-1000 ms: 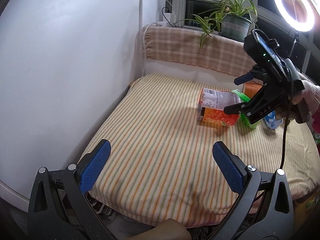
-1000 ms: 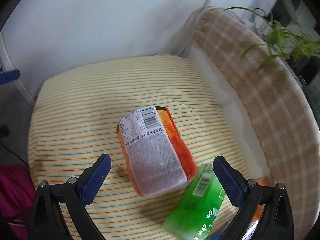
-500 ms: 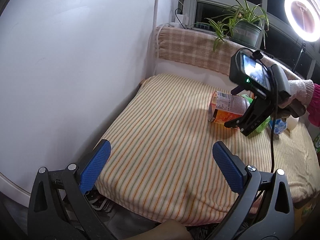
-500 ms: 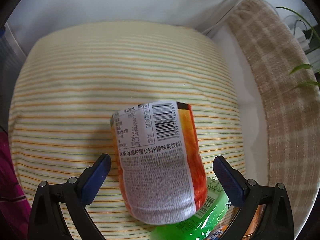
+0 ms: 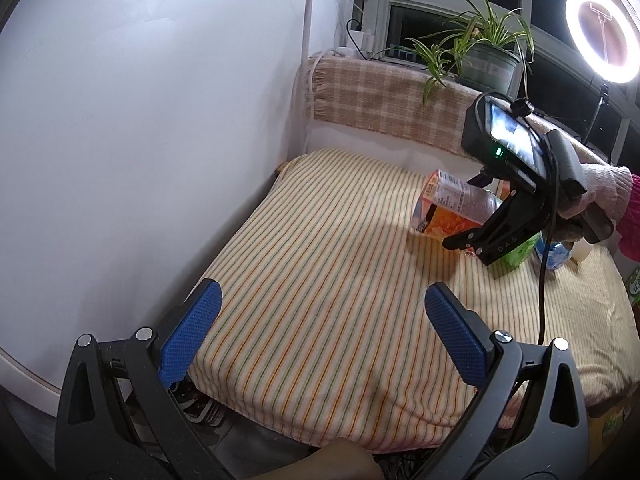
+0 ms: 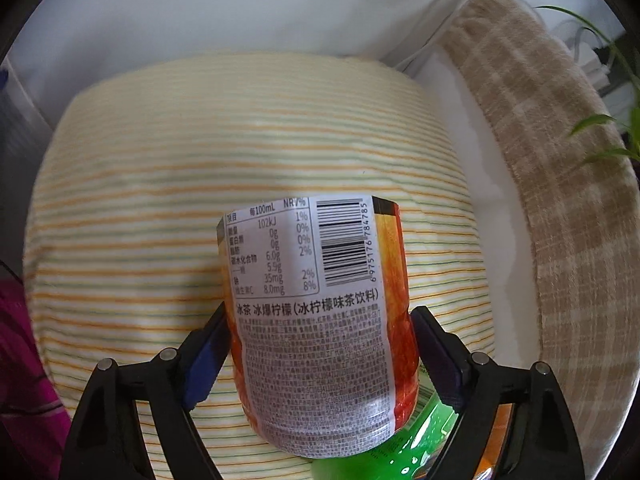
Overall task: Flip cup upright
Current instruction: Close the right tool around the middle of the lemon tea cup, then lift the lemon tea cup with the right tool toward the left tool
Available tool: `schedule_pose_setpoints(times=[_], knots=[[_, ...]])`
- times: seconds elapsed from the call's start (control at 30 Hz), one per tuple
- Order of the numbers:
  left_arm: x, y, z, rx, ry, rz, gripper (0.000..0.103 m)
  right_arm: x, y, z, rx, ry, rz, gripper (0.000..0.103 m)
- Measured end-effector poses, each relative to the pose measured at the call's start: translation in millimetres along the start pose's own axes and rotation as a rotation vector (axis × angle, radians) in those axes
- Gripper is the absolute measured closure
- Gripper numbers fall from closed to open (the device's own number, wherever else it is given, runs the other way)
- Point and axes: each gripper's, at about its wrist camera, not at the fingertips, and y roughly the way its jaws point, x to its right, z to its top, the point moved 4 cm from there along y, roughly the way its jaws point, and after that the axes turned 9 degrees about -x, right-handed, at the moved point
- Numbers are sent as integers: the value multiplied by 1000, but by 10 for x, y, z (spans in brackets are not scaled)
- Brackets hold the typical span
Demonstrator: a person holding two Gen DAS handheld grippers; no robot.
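Right gripper (image 6: pixel 320 344) has its pads clamped on the orange cup (image 6: pixel 316 312) lying sideways. Left gripper (image 5: pixel 320 332) sits wide open at 6 o'clock, holding nothing.

Right black two-finger gripper with blue pads (image 6: pixel 320 344) clamped, one pad on each side of orange labelled cup (image 6: pixel 316 312); left black blue-padded gripper (image 5: pixel 320 332) spread wide, nothing between fingers.

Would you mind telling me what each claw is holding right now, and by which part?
The right claw grips the orange cup across its sides, around mid-body. The left claw is open, holding nothing.
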Motion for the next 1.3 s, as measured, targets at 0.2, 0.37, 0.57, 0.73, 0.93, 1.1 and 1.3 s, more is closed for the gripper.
schedule_pose_setpoints(times=[0.2, 0.37, 0.57, 0.73, 0.93, 1.1, 1.3], knots=[[53, -30, 2, 13, 14, -8, 0, 140, -299, -181, 113, 147, 95, 15], [128, -45, 10, 22, 29, -21, 0, 155, -487, -424, 191, 276, 172, 15], [292, -25, 8, 17, 52, -48, 0, 51, -676, -931, 257, 514, 284, 15], [506, -22, 27, 19, 91, -82, 0, 56, -660, -1430, 282, 780, 442, 15], [807, -5, 38, 17, 147, -130, 0, -5, -480, -2088, 274, 1093, 585, 15], [993, 6, 12, 4, 172, -166, 0, -77, -232, -2581, 258, 1314, 709, 15], [1168, 22, -18, -15, 192, -195, 0, -47, -39, -2795, 243, 1390, 736, 15]])
